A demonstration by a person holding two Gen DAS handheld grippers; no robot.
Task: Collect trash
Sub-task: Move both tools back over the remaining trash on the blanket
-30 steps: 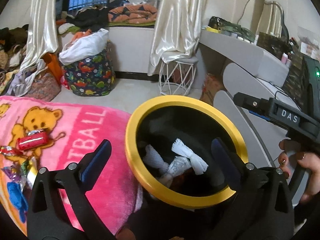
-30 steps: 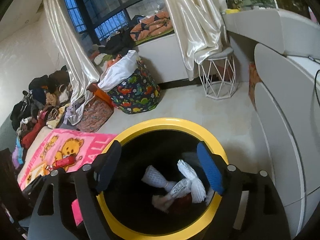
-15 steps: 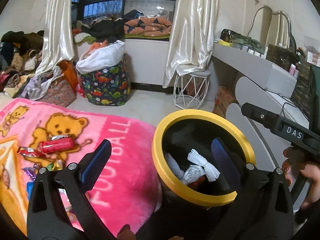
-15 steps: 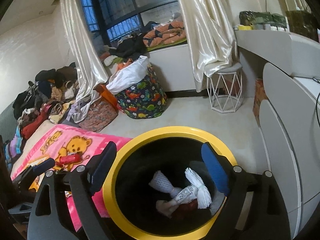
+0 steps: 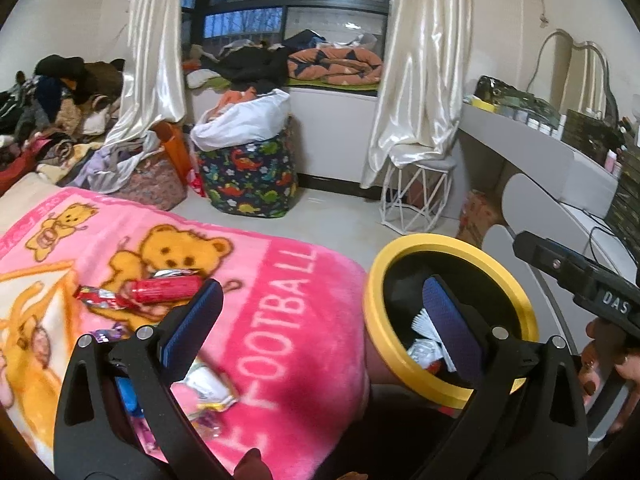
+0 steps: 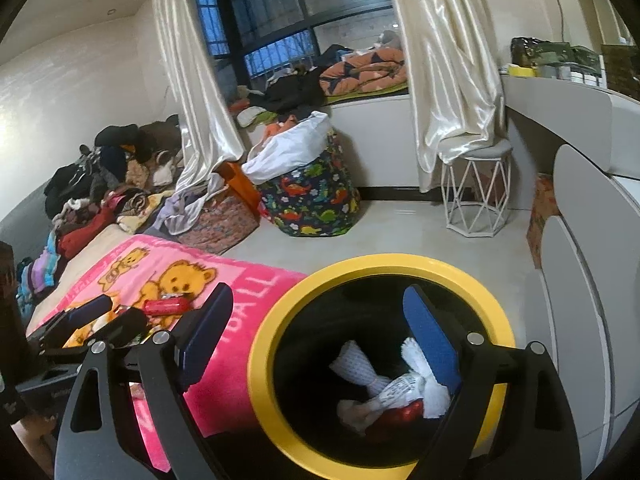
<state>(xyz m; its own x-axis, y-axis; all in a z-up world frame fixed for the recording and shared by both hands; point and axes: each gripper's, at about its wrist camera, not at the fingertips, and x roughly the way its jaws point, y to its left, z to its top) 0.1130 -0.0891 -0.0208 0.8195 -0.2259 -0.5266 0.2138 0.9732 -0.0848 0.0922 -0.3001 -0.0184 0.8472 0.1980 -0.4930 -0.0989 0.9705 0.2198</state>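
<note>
A black bin with a yellow rim [image 5: 452, 240] stands beside the bed; white crumpled wrappers [image 6: 360, 368] and something red lie inside it. On the pink bear blanket [image 5: 288, 312] lie a red can [image 5: 168, 289], a red wrapper [image 5: 100, 298] and several small foil wrappers [image 5: 208, 388]. My left gripper [image 5: 320, 312] hangs open over the blanket's edge, its right finger over the bin's rim, with nothing between its fingers. My right gripper [image 6: 318, 316] is open above the bin [image 6: 384, 260], also holding nothing.
A dinosaur-print laundry bag [image 5: 248, 180], a white wire stool [image 5: 416, 196] and piled clothes [image 5: 60, 120] stand across the floor. A grey dressing table [image 5: 540, 152] runs along the right. A hand [image 5: 612, 368] holds the right tool's handle.
Both grippers have drawn back and swung left from over the bin. In the left wrist view the bin has slid right and more of the blanket with its trash shows.
</note>
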